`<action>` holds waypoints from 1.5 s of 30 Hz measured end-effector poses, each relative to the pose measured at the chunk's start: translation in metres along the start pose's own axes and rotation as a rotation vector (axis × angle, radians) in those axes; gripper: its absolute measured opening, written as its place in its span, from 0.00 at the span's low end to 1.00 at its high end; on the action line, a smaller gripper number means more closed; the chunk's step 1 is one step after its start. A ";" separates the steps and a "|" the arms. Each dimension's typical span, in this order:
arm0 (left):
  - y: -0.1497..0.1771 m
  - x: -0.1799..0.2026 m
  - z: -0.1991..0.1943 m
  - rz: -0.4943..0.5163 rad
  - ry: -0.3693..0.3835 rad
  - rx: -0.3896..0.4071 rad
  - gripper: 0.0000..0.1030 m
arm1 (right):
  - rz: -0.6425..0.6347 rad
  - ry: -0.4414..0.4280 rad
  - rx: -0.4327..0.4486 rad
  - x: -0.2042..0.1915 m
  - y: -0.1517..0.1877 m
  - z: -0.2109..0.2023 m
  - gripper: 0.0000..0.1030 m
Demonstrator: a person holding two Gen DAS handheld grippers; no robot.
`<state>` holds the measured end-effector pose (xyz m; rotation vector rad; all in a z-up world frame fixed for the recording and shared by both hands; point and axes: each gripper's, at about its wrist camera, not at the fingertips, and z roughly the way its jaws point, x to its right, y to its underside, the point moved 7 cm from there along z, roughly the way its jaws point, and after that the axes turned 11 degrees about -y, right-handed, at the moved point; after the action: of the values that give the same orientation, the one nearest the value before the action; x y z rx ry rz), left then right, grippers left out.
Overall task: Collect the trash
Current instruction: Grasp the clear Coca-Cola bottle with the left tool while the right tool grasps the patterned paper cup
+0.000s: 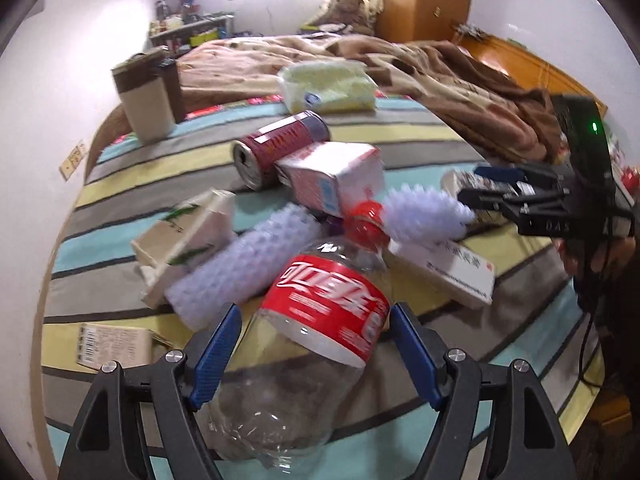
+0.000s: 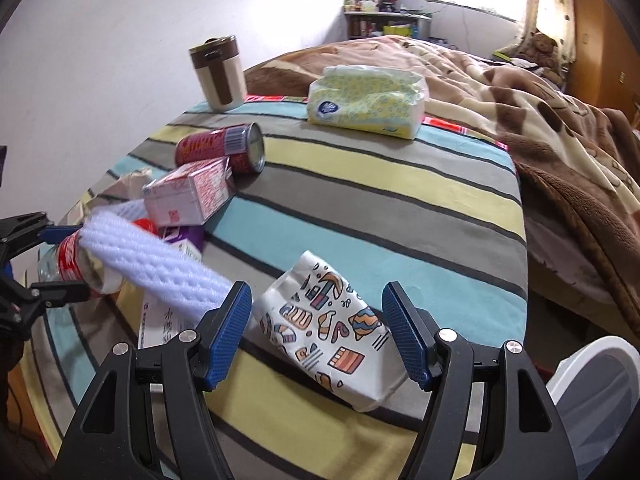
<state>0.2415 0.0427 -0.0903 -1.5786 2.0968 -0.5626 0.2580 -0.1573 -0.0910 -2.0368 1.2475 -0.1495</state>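
Observation:
Trash lies on a striped bed (image 1: 400, 140). My left gripper (image 1: 316, 344) is open, its blue fingers either side of a clear plastic cola bottle (image 1: 320, 304) with a red label and red cap. My right gripper (image 2: 316, 332) is open around a white patterned packet (image 2: 328, 332), which lies on the bed (image 2: 400, 208). The right gripper also shows in the left wrist view (image 1: 476, 188) at the right. A red can (image 1: 280, 148), a pink-white carton (image 1: 336, 176) and white foam nets (image 1: 244, 268) lie behind the bottle. The bottle also shows in the right wrist view (image 2: 72, 260).
A brown and cream mug (image 2: 218, 72) and a yellow tissue pack (image 2: 368, 96) stand further back. A brown blanket (image 2: 560, 120) covers the far bed. A white bin (image 2: 600, 408) is at lower right. Small cardboard boxes (image 1: 188, 236) and a flat medicine box (image 1: 452, 272) lie near the bottle.

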 end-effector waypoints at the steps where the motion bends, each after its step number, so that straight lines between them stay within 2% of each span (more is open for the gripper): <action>1: 0.001 0.002 0.000 0.002 0.001 -0.004 0.74 | -0.007 -0.008 -0.005 -0.002 0.002 -0.001 0.67; 11: 0.009 0.017 0.001 -0.034 0.032 -0.033 0.74 | 0.088 -0.025 -0.066 0.007 0.018 0.010 0.67; 20: 0.015 0.012 0.008 -0.102 0.021 -0.056 0.74 | 0.136 -0.017 -0.005 0.010 0.023 -0.001 0.67; 24: 0.015 0.014 0.011 -0.112 0.021 -0.058 0.73 | 0.143 -0.001 0.003 0.011 0.025 -0.003 0.55; 26: 0.015 0.014 0.011 -0.118 0.019 -0.056 0.67 | 0.151 0.002 0.007 0.012 0.027 -0.004 0.51; 28: 0.014 0.014 0.012 -0.136 0.025 -0.061 0.65 | 0.153 0.000 0.013 0.012 0.028 -0.006 0.45; 30: 0.014 0.015 0.011 -0.141 0.021 -0.056 0.61 | 0.152 0.002 0.017 0.011 0.030 -0.008 0.42; 33: 0.015 0.017 0.009 -0.131 0.007 -0.050 0.61 | 0.145 0.000 0.031 0.008 0.031 -0.011 0.36; 36: 0.016 0.019 0.007 -0.146 0.012 -0.047 0.61 | 0.146 0.004 0.050 0.007 0.031 -0.015 0.32; 45: 0.013 0.022 -0.012 -0.166 0.010 -0.002 0.61 | 0.149 0.000 0.107 0.001 0.032 -0.031 0.32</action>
<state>0.2192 0.0258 -0.0908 -1.7654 1.9852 -0.6258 0.2213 -0.1828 -0.0893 -1.8455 1.3571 -0.1419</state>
